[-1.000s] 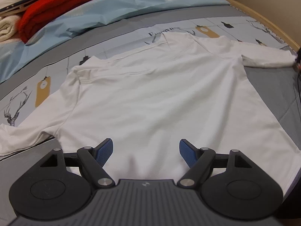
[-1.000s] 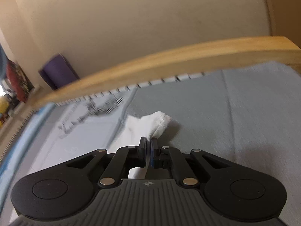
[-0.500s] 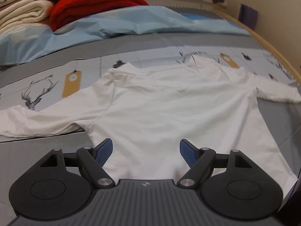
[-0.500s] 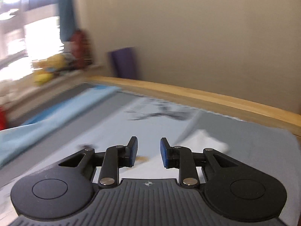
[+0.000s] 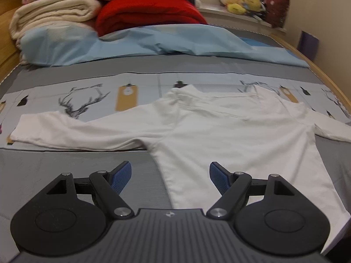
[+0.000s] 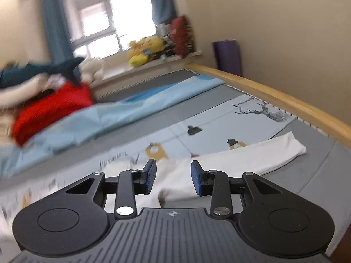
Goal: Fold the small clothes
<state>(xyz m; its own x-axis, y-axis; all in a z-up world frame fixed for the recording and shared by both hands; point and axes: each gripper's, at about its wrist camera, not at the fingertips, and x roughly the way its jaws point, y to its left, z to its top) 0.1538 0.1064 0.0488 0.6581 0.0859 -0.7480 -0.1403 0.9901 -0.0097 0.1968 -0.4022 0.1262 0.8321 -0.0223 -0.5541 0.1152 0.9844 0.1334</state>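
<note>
A white long-sleeved shirt [image 5: 230, 131] lies spread flat on the bed, both sleeves stretched out to the sides. My left gripper [image 5: 170, 175] hangs open above the shirt's lower left edge, with nothing between its blue pads. In the right wrist view the shirt's right sleeve [image 6: 258, 157] lies straight toward the wooden bed rail. My right gripper [image 6: 173, 176] hovers above the sleeve near the shoulder; its jaws are opening and hold nothing.
A light blue sheet [image 5: 153, 41] is bunched across the far bed. Behind it lie a red blanket [image 5: 149, 13] and cream blankets [image 5: 54, 11]. A wooden rail [image 6: 274, 96] edges the bed by the wall. Plush toys [image 6: 144, 50] sit on the windowsill.
My right gripper let go of the sleeve cuff, opened, rose and swung toward the shirt. My left gripper drifted left along the hem and stayed open.
</note>
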